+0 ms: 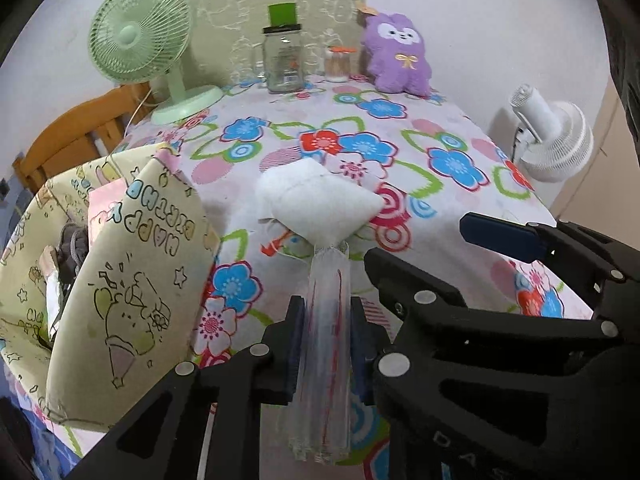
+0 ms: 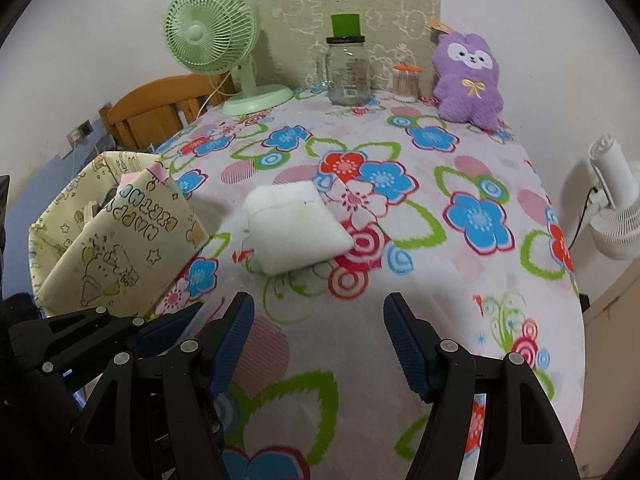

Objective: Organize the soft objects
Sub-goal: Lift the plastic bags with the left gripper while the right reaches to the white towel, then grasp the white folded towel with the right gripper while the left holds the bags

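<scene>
- At the left edge of the table [image 2: 400, 344] stands a cream fabric basket [image 2: 108, 256] with cartoon drawings; some things lie inside it, but I cannot tell what they are.
- A green fan [image 2: 216, 36] stands at the far left corner, with a wooden chair [image 2: 160, 112] behind that edge.
- The left gripper [image 1: 326, 344] is at the near edge, and its jaws are pressed together on a clear plastic strip [image 1: 326, 320].
- This strip leads to a white cushion [image 1: 316, 200], which lies in the middle of the table, just to the right of the basket.
- The right gripper [image 2: 318, 344] hovers above the near edge, its jaws spread apart with nothing between them.
- A glass jar [image 2: 347, 72] and a small container [image 2: 406, 84] stand along the far edge.
- A purple plush toy [image 2: 468, 80] sits at the far right corner.
- A white fan [image 2: 612, 208] is beyond the right edge.
</scene>
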Demonstrator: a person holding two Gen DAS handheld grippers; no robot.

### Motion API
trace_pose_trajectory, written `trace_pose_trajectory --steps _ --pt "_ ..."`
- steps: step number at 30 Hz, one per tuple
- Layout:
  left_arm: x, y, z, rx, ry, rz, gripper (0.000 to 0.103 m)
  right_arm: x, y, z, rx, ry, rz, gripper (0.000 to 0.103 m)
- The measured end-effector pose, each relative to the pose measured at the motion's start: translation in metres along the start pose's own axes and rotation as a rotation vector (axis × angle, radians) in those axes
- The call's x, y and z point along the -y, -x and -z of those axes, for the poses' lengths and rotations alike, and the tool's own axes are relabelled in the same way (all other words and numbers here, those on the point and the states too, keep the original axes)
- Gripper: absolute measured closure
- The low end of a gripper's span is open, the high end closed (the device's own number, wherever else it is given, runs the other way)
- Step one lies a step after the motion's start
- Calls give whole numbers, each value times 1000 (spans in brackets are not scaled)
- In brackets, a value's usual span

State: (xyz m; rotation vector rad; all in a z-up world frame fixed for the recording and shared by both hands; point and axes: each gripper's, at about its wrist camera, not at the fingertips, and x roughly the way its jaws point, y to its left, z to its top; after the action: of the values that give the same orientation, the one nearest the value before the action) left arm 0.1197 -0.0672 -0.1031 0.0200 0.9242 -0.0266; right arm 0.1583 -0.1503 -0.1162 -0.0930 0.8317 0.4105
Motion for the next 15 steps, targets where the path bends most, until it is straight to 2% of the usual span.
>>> trace_pose_trajectory --steps 6,15 --pt "-10 -9 -8 -11 66 -16 83 -3 -15 -15 -6 36 4 25" --pt "-19 -30 -18 -51 131 -16 83 -4 -47 -30 -41 59 -59 24"
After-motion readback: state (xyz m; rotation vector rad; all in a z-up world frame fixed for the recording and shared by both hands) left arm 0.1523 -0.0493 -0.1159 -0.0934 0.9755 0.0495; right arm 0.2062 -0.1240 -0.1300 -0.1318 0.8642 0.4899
